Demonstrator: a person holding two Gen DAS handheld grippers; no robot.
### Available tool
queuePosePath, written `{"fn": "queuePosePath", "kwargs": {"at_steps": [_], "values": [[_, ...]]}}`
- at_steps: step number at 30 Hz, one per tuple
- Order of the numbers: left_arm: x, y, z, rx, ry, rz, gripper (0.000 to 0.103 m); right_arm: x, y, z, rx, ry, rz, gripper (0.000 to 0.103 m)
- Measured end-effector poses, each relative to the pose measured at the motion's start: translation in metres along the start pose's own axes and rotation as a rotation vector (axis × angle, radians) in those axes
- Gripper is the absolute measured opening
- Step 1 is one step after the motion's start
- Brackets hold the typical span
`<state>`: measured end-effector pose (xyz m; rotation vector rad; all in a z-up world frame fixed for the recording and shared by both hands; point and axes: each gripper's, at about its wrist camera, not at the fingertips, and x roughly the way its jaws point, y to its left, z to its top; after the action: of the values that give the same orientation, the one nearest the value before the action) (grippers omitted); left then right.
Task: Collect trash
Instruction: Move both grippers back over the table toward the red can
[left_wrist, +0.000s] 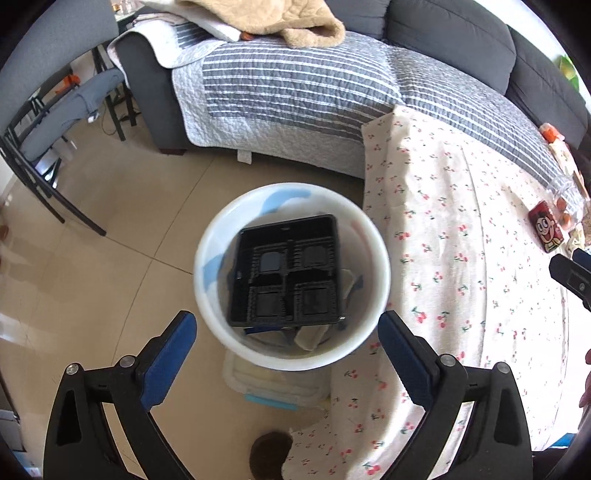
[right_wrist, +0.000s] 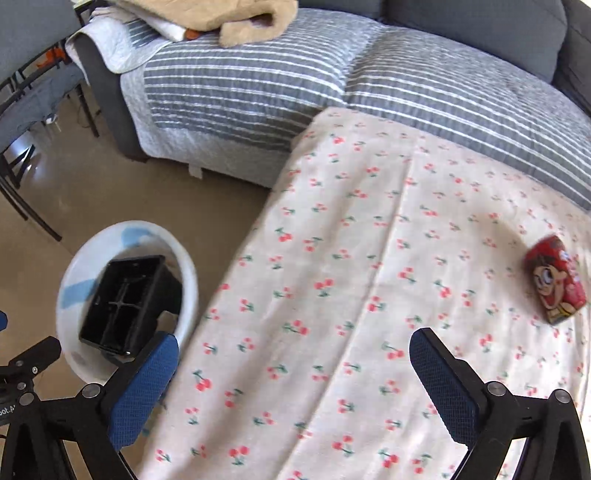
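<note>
Black compartmented plastic tray (left_wrist: 286, 271) tilted inside the white bin (left_wrist: 210, 236); red cartoon-faced can (right_wrist: 557, 284) on its side on the cloth.

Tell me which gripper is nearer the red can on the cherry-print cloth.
Right. The right gripper hangs open over the cloth, with the red can just ahead to its right. The left gripper is open above the white bin, farther from the can.

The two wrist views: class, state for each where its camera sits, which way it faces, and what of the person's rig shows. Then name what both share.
Left wrist: rides the open left gripper, tilted steeply down at the white bin holding a black plastic tray; the right gripper's tip shows at the right edge.
Right wrist: rides the open right gripper, angled down over the cherry-print cloth toward the red can; part of the left gripper shows at the left edge.
Shared: bin, tray, cloth, can, striped sofa cover.
</note>
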<state>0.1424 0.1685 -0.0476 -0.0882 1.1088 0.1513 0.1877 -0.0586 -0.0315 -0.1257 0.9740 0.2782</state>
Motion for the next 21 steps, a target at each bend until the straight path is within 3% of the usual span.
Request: {"fn": "queuePosePath", "kwargs": {"at_steps": [7,13,17,21], "values": [[-0.010,-0.079,0.007,0.087,-0.006,-0.083,0.101,-0.040,-0.087,-0.026,0.126,0.001,-0.061,0.103],[-0.005,-0.139,0.004,0.177,0.008,-0.075,0.101,-0.062,-0.159,-0.053,0.220,0.002,-0.138,0.103],[-0.007,-0.175,0.004,0.247,-0.014,-0.066,0.101,-0.063,-0.210,-0.079,0.348,-0.020,-0.114,0.103],[-0.003,-0.201,0.006,0.262,-0.028,-0.061,0.101,-0.058,-0.244,-0.095,0.436,0.027,-0.082,0.103]]}}
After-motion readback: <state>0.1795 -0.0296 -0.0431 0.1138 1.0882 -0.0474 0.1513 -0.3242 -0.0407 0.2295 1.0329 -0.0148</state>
